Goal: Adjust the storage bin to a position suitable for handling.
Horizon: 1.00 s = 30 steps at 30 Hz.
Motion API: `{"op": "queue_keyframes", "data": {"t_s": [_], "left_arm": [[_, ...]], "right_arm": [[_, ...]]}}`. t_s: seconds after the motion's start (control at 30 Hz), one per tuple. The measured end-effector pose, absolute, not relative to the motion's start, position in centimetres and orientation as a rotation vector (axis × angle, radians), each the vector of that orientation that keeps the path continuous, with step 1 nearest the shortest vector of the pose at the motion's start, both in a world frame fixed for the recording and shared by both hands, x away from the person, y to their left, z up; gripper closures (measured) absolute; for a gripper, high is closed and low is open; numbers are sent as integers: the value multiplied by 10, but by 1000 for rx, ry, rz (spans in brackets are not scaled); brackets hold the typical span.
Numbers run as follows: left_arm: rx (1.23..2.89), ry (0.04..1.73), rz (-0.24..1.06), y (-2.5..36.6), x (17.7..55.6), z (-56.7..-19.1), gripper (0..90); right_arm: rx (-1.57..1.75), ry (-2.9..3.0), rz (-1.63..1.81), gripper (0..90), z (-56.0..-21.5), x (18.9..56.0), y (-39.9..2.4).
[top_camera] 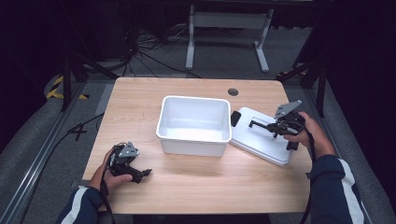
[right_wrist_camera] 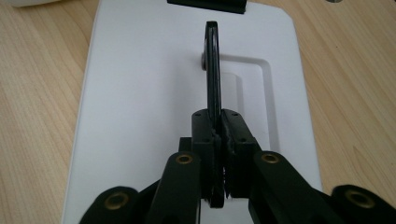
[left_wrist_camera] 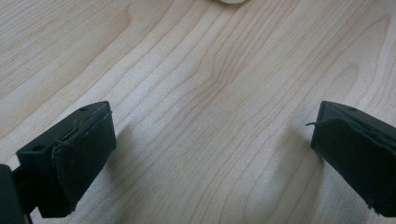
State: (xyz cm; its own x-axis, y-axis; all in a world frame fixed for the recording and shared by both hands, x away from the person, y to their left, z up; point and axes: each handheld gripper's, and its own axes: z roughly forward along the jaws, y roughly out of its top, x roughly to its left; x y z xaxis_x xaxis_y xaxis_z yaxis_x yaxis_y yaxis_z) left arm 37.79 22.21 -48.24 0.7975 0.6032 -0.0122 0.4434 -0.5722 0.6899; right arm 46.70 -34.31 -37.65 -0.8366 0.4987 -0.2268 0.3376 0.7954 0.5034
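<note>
R gripper [right_wrist_camera: 217,140] clamped on black handle [right_wrist_camera: 213,70] of lid [top_camera: 261,135] lying beside bin [top_camera: 195,125] on table; L gripper [left_wrist_camera: 210,154] wide open, idle; prob lift lid level, keep grip centred

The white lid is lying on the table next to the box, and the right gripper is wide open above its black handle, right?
Not quite. The lid does lie on the table beside the white box, but the right gripper is not open: its jaws are shut on the lid's raised black handle. The right gripper view shows both pads pressed against it.
</note>
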Motion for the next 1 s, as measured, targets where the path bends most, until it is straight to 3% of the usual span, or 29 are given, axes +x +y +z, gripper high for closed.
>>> {"op": "queue_keyframes", "data": {"t_s": [0.53, 1.0], "left_arm": [[2274, 769, 292, 222, 378, -482, 4], [2273, 767, 289, 222, 378, -483, 2]], "right_arm": [[665, 2631, 640, 842, -381, 466, -345], [694, 2581, 683, 731, -374, 460, -347]]}}
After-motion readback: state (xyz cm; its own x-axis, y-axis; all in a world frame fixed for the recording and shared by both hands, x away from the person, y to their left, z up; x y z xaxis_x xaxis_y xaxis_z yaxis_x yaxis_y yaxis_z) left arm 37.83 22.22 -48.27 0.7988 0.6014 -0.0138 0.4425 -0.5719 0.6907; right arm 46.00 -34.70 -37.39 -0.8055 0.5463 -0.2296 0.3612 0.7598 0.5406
